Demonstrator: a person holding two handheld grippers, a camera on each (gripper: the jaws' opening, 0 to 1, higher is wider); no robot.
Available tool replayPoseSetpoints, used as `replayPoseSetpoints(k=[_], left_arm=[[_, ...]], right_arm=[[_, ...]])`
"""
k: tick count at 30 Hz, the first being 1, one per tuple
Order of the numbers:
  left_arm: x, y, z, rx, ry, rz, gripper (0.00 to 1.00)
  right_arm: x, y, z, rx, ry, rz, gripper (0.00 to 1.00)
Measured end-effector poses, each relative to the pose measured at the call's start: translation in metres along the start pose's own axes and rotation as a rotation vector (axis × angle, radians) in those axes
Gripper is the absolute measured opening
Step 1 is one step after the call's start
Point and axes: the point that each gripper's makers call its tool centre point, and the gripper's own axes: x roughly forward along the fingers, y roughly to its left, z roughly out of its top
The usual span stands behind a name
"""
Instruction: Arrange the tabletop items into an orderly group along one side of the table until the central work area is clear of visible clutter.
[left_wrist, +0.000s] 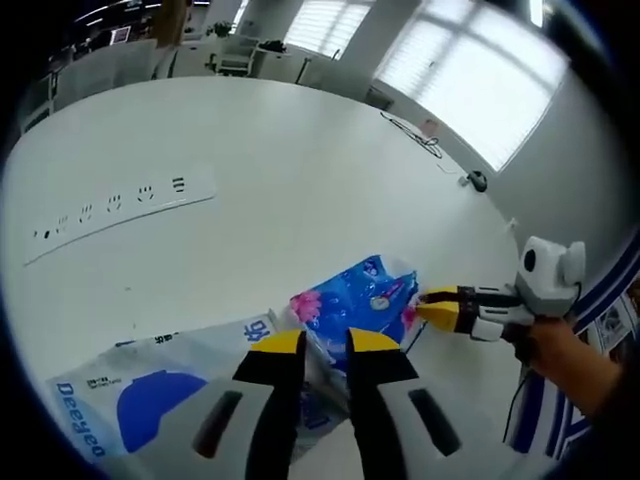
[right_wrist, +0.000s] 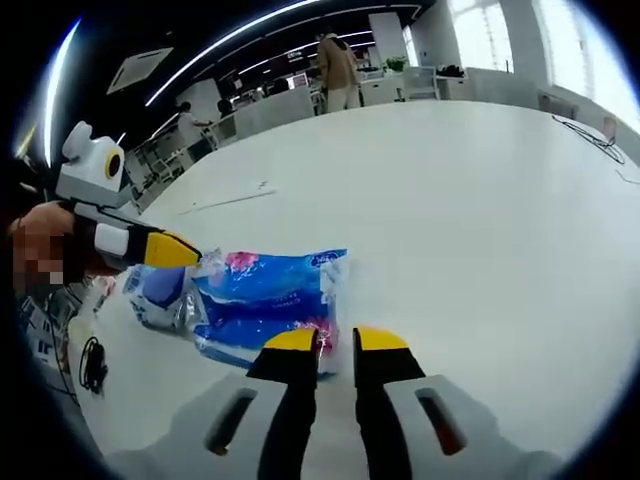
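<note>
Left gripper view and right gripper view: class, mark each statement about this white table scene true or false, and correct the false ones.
1. The blue plastic tissue pack with pink flowers lies on the white table. True.
2. A white power strip lies on the table. True.
3. The table is covered with a red cloth. False: its surface is bare white.
4. The right gripper reaches the pack's edge from the side. True.
5. The pack stands upright on its end. False: it lies flat.
</note>
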Motion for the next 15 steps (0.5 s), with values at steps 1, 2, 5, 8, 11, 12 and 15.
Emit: replayPoseSetpoints(k=[1,2,5,8,11,12,15], left_arm=[[-0.001,-0.001,0.001,0.004,-0.004,-0.002,0.15],[-0.002,-0.001,0.002,0.006,-0.006,-0.003,0.15],[-0.005,-0.004,0.005,0.014,-0.016,-0.01,0.19],[-0.01,-0.006,0.005,0.027,-0.023,-0.014,0.21],[-0.015,-0.007,0.006,0.034,-0.03,-0.015,0.25],[-0.017,-0.008,0.007,0.039,-0.034,-0.017,0.26],[-0.021,-0.008,0.007,0.052,-0.037,-0.017,0.29]], right_arm=[[-0.001,0.0,0.001,0.004,-0.003,0.0,0.13],[-0.001,0.0,0.001,0.005,-0.003,-0.001,0.14],[-0.002,0.0,0.003,0.006,-0.004,-0.002,0.17],[-0.004,0.001,0.005,0.005,-0.008,-0.005,0.18],[-0.006,0.002,0.007,0.007,-0.013,-0.006,0.2],[-0.006,0.002,0.008,0.007,-0.014,-0.006,0.21],[-0.008,0.004,0.01,0.009,-0.019,-0.005,0.23]])
